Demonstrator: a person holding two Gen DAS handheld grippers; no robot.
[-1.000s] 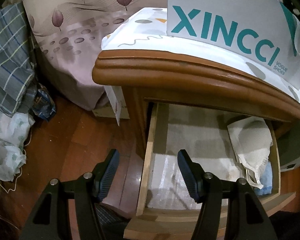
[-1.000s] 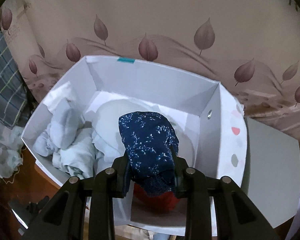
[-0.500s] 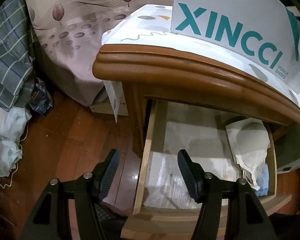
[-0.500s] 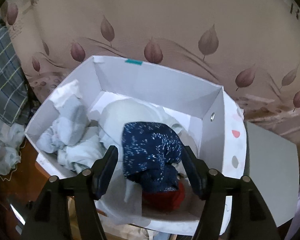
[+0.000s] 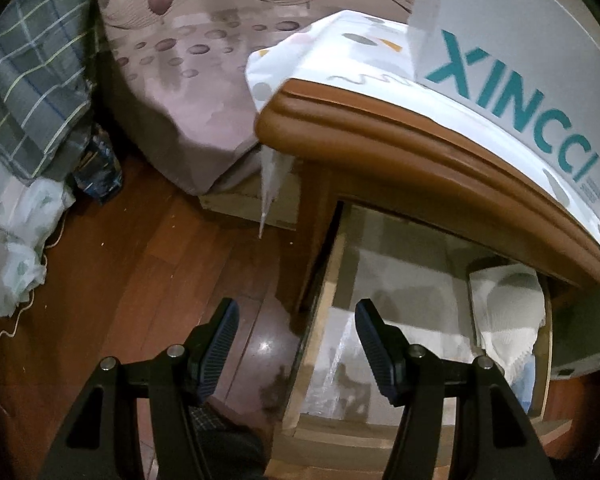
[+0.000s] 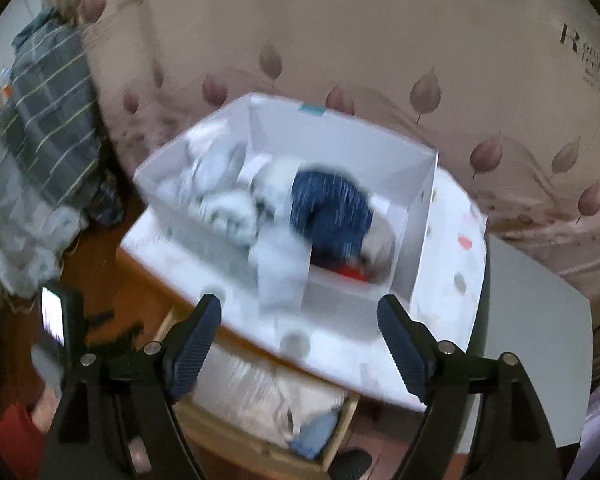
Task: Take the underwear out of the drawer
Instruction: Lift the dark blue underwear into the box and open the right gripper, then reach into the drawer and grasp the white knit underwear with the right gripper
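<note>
The wooden nightstand's drawer (image 5: pixel 324 304) stands open. White underwear (image 5: pixel 508 316) and a light blue piece (image 5: pixel 522 384) lie at its right end; both show in the right wrist view (image 6: pixel 276 400). My left gripper (image 5: pixel 296 344) is open and empty, over the drawer's left edge. My right gripper (image 6: pixel 300 340) is open and empty, above the white XINCCI shoebox (image 6: pixel 420 240) on the nightstand top. Dark blue patterned underwear (image 6: pixel 332 212) lies in the box on white (image 6: pixel 220 200) and red (image 6: pixel 352 272) garments.
A bed with a leaf-print sheet (image 6: pixel 380 60) stands behind the nightstand. A plaid blanket (image 5: pixel 28 92) and pale cloth (image 5: pixel 8 248) lie on the wood floor (image 5: pixel 120 280) at left. A phone on a stand (image 6: pixel 54 316) is at lower left.
My right gripper opened and let the dark blue underwear drop into the shoebox, then pulled back and up. My left gripper shifted left, staying open.
</note>
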